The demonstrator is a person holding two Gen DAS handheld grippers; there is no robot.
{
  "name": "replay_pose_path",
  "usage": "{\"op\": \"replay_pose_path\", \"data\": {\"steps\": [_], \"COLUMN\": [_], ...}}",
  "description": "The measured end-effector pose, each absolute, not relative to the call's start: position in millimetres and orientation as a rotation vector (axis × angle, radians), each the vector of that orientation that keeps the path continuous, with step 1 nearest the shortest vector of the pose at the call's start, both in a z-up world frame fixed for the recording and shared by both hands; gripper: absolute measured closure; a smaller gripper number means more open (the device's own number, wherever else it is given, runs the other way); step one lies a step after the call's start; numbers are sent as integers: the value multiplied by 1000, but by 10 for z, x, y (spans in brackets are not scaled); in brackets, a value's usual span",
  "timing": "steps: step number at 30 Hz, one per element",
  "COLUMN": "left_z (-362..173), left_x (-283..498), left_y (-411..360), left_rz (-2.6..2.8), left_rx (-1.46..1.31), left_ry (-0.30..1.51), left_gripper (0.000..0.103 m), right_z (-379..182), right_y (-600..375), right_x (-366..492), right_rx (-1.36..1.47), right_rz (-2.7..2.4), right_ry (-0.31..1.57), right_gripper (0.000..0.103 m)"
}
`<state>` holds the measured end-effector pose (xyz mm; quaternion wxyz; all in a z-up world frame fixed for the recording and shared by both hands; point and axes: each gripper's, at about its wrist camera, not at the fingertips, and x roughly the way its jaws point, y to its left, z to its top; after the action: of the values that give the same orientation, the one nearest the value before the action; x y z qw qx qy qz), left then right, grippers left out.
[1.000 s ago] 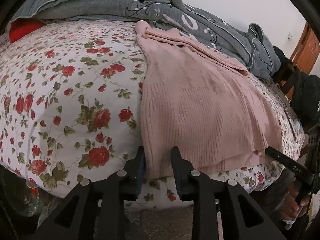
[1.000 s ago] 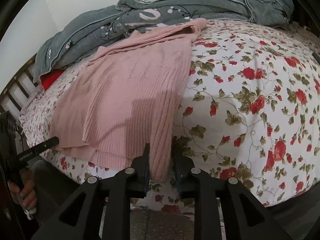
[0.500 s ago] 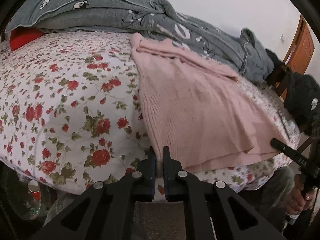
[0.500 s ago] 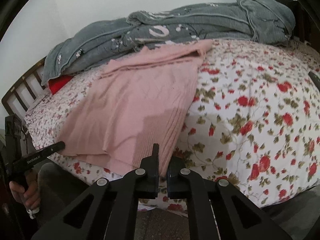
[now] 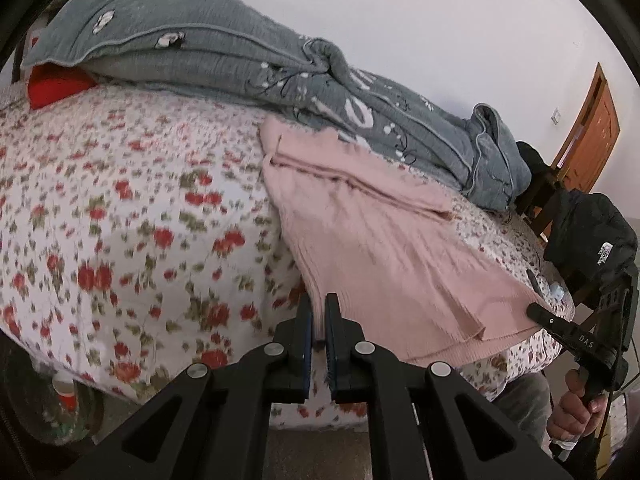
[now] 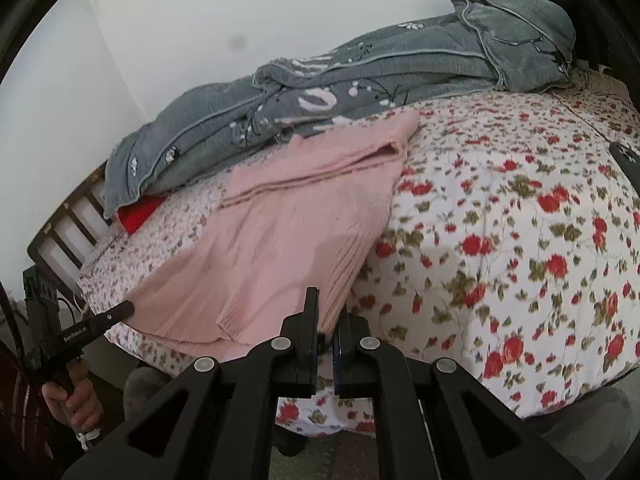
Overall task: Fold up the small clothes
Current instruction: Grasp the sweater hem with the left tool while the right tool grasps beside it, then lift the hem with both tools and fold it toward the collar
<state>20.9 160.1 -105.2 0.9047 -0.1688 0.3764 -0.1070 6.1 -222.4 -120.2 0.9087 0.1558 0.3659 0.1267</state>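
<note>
Your right gripper [image 5: 538, 312] carries the letters "DAS" in white along its black finger in the left wrist view; in the right wrist view your left gripper [image 6: 124, 309] reads "GenRobot.AI". The black jacket [image 5: 588, 232] hanging on a chair by the bed's far corner shows a white North Face logo.

The sweater [image 5: 380, 240] is pale pink rib knit, lying on the bed [image 5: 120, 200] over its flowered cover, with its top end touching the grey quilt [image 5: 240, 64]. A sleeve is folded across the upper part, and the hem reaches the bed's near edge. The fabric rises from the bed towards each gripper.

Your left jaws are closed on one lower corner of the sweater, your right jaws on the other, each with a pinch of pink knit between the pads.
</note>
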Motion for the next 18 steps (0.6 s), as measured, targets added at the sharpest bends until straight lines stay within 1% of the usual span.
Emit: {"op": "replay_pose_path", "data": {"steps": [8, 14, 18], "left_z": [-685, -525, -481], "left_x": [589, 1034, 1348], "left_y": [1578, 1510, 1472], "left_rz": [-224, -195, -176], "left_rx": [-339, -286, -263], "left_ry": [685, 649, 639], "left_gripper": [96, 96, 96], "right_z": [-847, -613, -563], "right_y": [-2216, -2234, -2260], "right_x": [380, 754, 1066], "right_rx": [303, 303, 320], "right_rz": [289, 296, 290], "right_ry": [706, 658, 648], "right_gripper": [98, 98, 98]}}
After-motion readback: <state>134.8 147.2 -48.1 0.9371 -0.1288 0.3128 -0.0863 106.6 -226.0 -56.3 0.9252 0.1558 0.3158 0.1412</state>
